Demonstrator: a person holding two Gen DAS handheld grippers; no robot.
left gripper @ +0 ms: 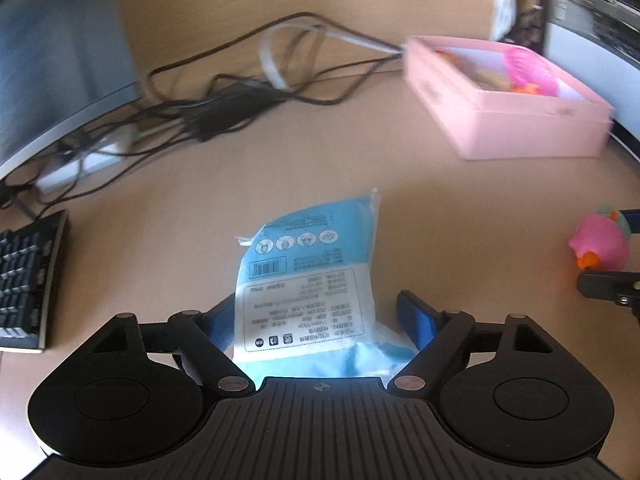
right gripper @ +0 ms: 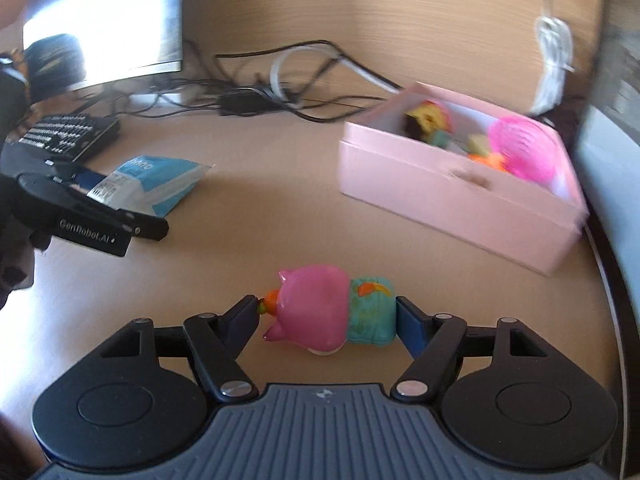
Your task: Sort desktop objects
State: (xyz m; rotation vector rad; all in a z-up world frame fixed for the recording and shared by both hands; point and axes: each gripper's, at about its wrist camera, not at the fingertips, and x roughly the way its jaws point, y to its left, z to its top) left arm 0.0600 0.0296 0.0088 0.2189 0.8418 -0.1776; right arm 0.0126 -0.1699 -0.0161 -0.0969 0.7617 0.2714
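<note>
Left wrist view: my left gripper has its fingers spread wide around a blue packet, which lies between them with its printed back up and its far end lifted toward the camera. The left finger looks tucked against the packet's edge; the right finger stands apart from it, so I can't call that a grip. The packet sits on the desk, well short of the pink box at upper right.

Through the right wrist camera, my right gripper is closed onto a toy, pink body with a teal block at one end and an orange beak at the other. One finger meets the beak, the other presses the teal end. Whether the toy is resting on the desk or just off it, I can't tell.

The box holds a pink ball and a few small toys, too blurred to name. Cables, a keyboard and a monitor lie behind.
</note>
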